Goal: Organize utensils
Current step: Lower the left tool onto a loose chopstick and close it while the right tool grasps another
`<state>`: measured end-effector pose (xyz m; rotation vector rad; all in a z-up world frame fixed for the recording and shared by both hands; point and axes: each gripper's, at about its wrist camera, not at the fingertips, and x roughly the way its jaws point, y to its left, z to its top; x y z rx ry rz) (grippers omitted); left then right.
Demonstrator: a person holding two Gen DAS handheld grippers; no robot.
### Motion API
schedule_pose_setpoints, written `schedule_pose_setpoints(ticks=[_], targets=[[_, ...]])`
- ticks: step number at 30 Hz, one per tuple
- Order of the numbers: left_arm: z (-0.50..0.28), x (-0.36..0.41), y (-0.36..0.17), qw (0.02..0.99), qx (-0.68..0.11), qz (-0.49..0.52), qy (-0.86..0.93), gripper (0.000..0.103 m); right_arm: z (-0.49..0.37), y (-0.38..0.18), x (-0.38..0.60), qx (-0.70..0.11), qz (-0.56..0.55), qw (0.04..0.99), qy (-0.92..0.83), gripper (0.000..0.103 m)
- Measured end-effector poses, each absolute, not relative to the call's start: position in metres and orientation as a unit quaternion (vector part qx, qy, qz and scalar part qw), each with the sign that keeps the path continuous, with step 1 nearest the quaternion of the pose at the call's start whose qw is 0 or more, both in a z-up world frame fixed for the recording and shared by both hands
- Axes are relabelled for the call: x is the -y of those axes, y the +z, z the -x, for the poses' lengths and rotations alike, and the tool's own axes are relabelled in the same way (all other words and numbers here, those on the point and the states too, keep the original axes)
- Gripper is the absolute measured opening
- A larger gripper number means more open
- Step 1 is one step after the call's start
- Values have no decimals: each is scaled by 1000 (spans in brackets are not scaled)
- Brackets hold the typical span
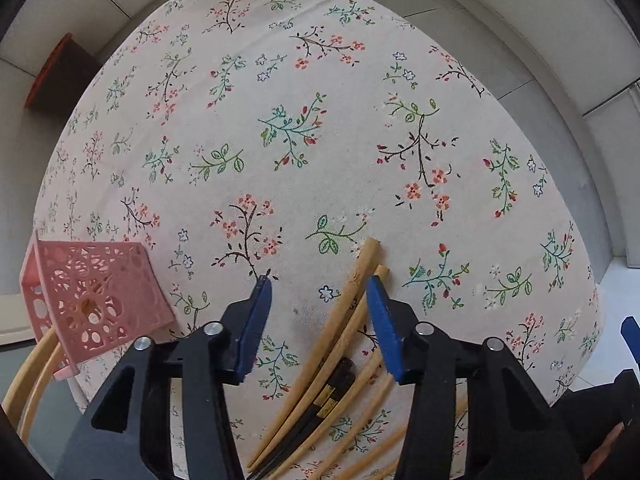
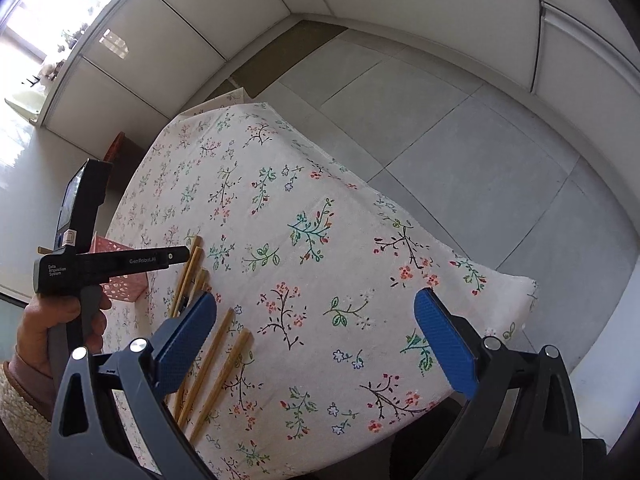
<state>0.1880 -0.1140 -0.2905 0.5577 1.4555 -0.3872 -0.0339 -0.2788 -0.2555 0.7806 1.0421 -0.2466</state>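
Overhead, both tools hover above the floral-clothed counter (image 2: pixel 360 216), each spread wide and gripping nothing. The left tool (image 1: pixel 320 292) tilts down over a loose bundle of wooden chopsticks (image 1: pixel 352 320) lying on the cloth, a dark pair (image 1: pixel 332 396) among them; its right finger (image 1: pixel 384 332) sits just above the pale sticks. A pink perforated basket (image 1: pixel 96 304) stands at the counter's left edge. The person's left hand (image 2: pixel 48 328) wraps the handle, while the right tool (image 2: pixel 316 316) hangs higher beside two more chopsticks (image 2: pixel 220 364).

Bright daylight, window (image 2: pixel 24 40) glare blown out; fisheye edges warped, maybe slightly soft.
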Motion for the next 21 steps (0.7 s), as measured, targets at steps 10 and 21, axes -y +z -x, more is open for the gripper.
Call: schedule_pose_setpoints(ticks=[10,21], targets=[[-164,111,-301,713,-613,-283,-191,10,26,-258,262,-512,-340,782,-106,96],[-66,44,-200,847,-397,-306,-175,7,-2,-281,198,-602,-338,710,-140,71]])
